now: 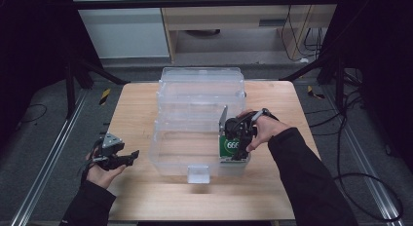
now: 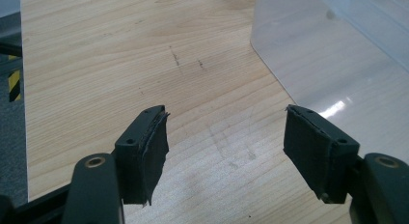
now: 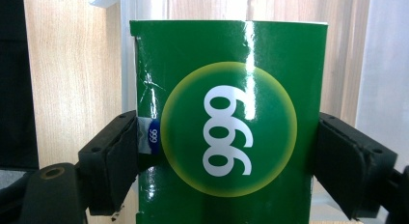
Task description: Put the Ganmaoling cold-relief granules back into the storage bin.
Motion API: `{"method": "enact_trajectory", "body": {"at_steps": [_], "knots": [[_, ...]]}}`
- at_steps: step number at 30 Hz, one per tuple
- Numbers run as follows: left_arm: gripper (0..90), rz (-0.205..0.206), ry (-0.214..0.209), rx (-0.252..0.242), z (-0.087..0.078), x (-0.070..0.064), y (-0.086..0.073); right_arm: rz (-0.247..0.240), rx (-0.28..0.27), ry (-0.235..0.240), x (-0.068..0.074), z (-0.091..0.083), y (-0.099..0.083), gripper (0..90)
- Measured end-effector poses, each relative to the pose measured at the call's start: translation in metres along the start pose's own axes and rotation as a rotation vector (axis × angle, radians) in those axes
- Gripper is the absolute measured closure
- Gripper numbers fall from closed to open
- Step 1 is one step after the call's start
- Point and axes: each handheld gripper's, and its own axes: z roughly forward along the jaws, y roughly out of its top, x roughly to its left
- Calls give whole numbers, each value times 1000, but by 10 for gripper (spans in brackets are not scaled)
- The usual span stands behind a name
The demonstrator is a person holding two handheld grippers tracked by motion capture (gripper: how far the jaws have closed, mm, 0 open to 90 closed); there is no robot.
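A green carton with "999" in a yellow-ringed circle (image 1: 228, 147) (image 3: 229, 127) stands inside the front right corner of a clear plastic bin (image 1: 168, 138). My right gripper (image 1: 234, 152) (image 3: 226, 156) reaches down into the bin and is shut on the carton, one black pad on each side of it. At the table's front left, my left gripper (image 1: 130, 157) (image 2: 224, 142) hovers low over the wood, left of the bin. It is open with nothing between its pads. The bin's corner (image 2: 333, 64) lies just ahead and to the right of it.
The bin takes up the middle of the wooden table (image 1: 134, 109), with a clear lid section behind it (image 1: 202, 82) and a white latch (image 1: 198, 173) at its front wall. Bare wood lies left and in front. Dark frame legs and cables surround the table.
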Motion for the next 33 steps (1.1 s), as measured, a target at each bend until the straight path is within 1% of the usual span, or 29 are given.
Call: {"method": "enact_trajectory", "body": {"at_steps": [3, 4, 5, 7, 9, 10, 15, 21, 24, 26, 27, 33], "knots": [[313, 1, -1, 1, 0, 0, 0, 0, 5, 1, 0, 1, 0, 171], [314, 1, -1, 0, 0, 0, 0, 8, 7, -2, 0, 1, 1, 171], [313, 0, 0, 1, 0, 0, 0, 7, 17, 3, 0, 1, 1, 171], [313, 1, -2, 0, 0, 0, 0, 5, 10, 2, 0, 3, 1, 171], [313, 0, -1, 0, 0, 0, 0, 16, 17, 3, 0, 4, 1, 171], [313, 0, -1, -1, 0, 0, 0, 9, 14, 1, 0, 4, 1, 170], [314, 0, 0, 2, 0, 0, 0, 16, 21, -2, 1, 8, 1, 170], [313, 1, 0, 2, 0, 0, 0, 9, 23, -5, 0, 9, 1, 170], [313, 1, 0, 2, 0, 0, 0, 12, 20, -8, 1, 9, 1, 169], [313, 1, -1, 2, 0, 0, 0, 17, 30, -9, 2, 9, 1, 169], [313, 1, 0, 2, 0, 0, 0, 25, 28, -9, 2, 10, 1, 169], [313, 0, 0, 1, 0, -1, 0, 31, 34, -17, 3, 10, 2, 166]]}}
